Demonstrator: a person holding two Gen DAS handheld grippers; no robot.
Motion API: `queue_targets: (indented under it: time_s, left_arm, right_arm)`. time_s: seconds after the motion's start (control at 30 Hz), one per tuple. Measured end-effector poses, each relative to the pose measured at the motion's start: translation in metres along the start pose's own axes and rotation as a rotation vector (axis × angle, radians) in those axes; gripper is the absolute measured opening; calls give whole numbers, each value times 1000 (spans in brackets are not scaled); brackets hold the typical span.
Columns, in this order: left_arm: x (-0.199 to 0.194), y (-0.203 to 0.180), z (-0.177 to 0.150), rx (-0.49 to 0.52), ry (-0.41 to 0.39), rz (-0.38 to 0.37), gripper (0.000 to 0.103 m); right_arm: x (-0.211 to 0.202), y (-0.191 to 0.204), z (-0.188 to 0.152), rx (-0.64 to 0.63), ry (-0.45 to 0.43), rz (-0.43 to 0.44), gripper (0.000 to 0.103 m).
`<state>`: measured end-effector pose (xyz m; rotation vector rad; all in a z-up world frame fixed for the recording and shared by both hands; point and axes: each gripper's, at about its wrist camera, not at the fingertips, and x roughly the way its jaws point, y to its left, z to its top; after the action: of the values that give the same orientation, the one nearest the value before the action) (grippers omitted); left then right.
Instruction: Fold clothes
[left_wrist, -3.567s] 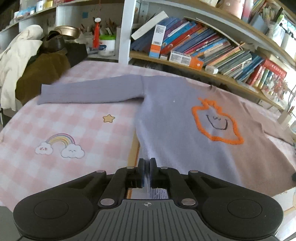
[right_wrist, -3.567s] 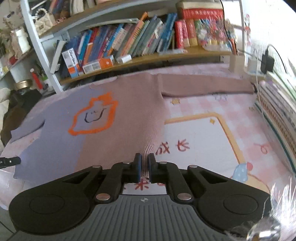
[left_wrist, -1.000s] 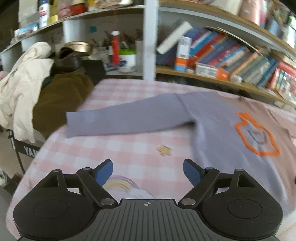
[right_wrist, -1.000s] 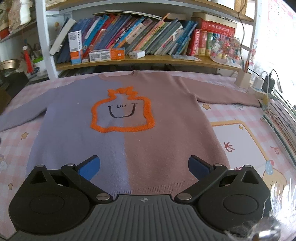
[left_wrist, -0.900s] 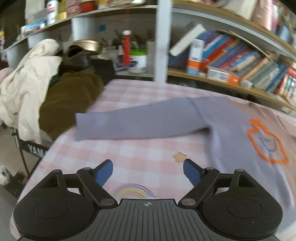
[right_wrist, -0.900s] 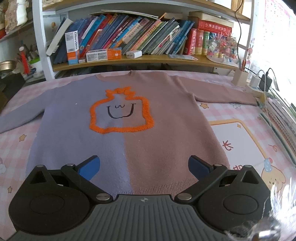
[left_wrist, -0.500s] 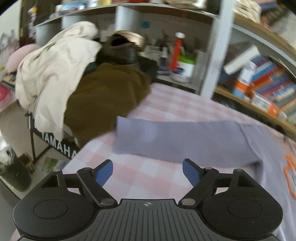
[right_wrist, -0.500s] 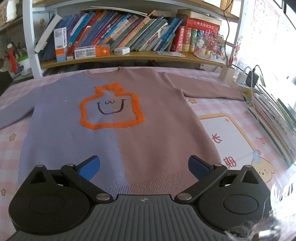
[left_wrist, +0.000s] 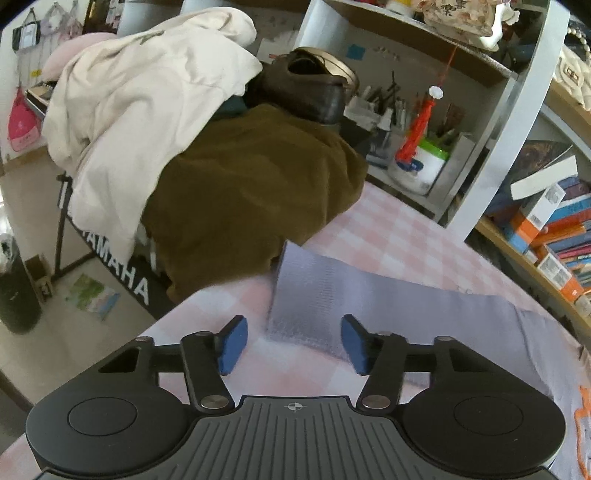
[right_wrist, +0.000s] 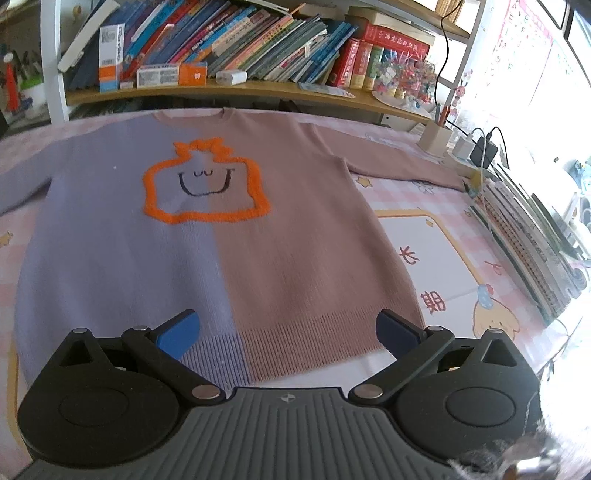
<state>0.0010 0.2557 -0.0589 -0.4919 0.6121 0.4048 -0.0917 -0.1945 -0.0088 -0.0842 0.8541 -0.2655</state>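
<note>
Two-tone sweater spread flat on pink checked table.
Left gripper closing around lilac sleeve cuff (pads not yet touching); right gripper wide open, empty, above hem.

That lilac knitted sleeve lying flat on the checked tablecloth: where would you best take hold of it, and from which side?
Probably at the ribbed cuff, the lilac knitted sleeve's free end. It lies flat and open near the pink checked tablecloth's edge, so come from the near side, above and in front. The left tool already straddles it, jaws closing, pads not yet pressing.
</note>
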Motion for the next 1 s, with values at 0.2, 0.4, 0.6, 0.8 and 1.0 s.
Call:
queue_targets:
  time_s: [0.2, 0.4, 0.6, 0.8, 1.0]
  left_arm:
    - [7, 0, 3, -92, 33, -102, 40]
    - [12, -11, 0, -153, 84, -206, 40]
    - [18, -19, -2, -207, 113, -248, 40]
    - [19, -9, 5, -248, 69, -172, 35]
    - [22, 2, 8, -248, 64, -105, 5]
  right_arm:
    - [0, 3, -3, -11, 26, -18, 103]
    - [0, 7, -3, -22, 33, -18, 103]
    - [-2, 8, -3, -23, 28, -24, 103]
    - [-3, 6, -3, -14, 25, -34, 103]
    - [-3, 6, -1, -19, 16, -29, 103]
